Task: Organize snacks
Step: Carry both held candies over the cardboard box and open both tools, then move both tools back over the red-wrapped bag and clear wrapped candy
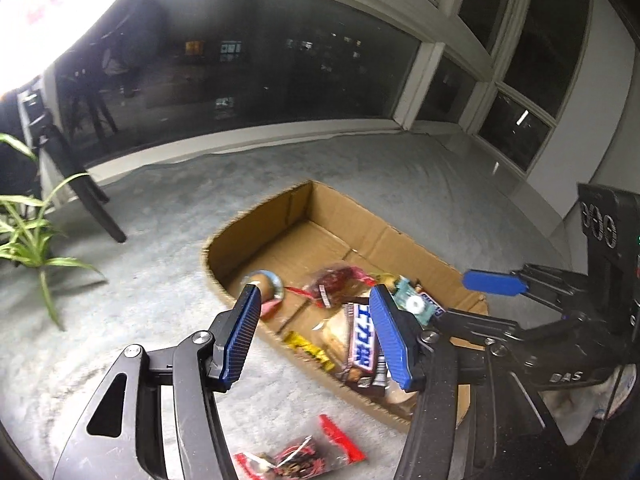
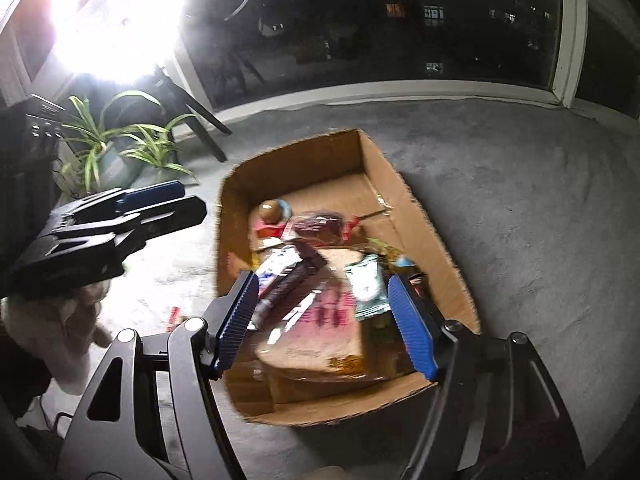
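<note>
Below open right gripper (image 2: 320, 324): snacks (image 2: 316, 312) in box (image 2: 432, 224).

Grey carpet (image 1: 400, 168), cardboard box (image 1: 256, 216), red packet (image 1: 296, 460)

Top-left corners are blown out by lamp glare, edges are fisheye-bent, and the brown cardboard box (image 2: 420, 216) of snacks is smeared by motion blur.

Brown box, grey carpet, bright wrappers
Box (image 1: 352, 216) plain brown; carpet (image 1: 160, 300) mottled grey; bar (image 1: 362, 350) blue, white and brown; packet (image 1: 304, 456) red and clear; plant (image 2: 100, 140) green-striped; 2 ridged blue pads (image 1: 240, 336).
</note>
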Demonstrator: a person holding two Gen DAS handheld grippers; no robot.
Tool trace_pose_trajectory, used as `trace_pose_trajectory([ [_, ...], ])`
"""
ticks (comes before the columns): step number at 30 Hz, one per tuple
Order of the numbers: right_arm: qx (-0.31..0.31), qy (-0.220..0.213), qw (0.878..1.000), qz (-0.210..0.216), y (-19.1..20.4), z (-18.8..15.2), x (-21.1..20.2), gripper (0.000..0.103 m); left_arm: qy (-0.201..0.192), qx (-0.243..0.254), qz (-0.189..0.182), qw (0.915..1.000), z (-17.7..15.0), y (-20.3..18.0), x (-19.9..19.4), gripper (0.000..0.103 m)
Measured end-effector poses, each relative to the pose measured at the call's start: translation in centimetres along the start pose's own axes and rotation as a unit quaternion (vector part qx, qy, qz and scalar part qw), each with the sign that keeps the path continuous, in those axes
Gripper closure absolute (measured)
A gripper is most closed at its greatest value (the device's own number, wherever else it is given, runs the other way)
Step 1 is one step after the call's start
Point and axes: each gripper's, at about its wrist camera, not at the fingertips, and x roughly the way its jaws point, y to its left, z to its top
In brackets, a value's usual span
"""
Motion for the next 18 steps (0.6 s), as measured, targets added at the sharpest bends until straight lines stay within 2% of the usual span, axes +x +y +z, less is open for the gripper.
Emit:
trace_pose_trajectory([
  [4,0.004,-0.013,1.0,0.024,1.6,-0.3,-1.3,0.032,-0.01,-0.008,0.012,0.9998,-0.5,1.7,-1.5,0.047],
  [10,0.0,-0.017,0.996,0.089,5.0,-1.5,-3.0,0.032,-0.014,-0.027,0.039,0.9988,-2.6,4.9,-4.1,0.047],
  [14,-0.006,0.0,0.992,0.128,7.5,-3.3,-3.1,0.032,-0.019,-0.043,0.062,0.997,-4.7,7.2,-6.2,0.047],
  [18,-0.007,0.033,0.989,0.146,9.7,-5.7,-1.7,0.032,-0.015,-0.075,0.081,0.9938,-7.7,9.8,-8.3,0.047],
])
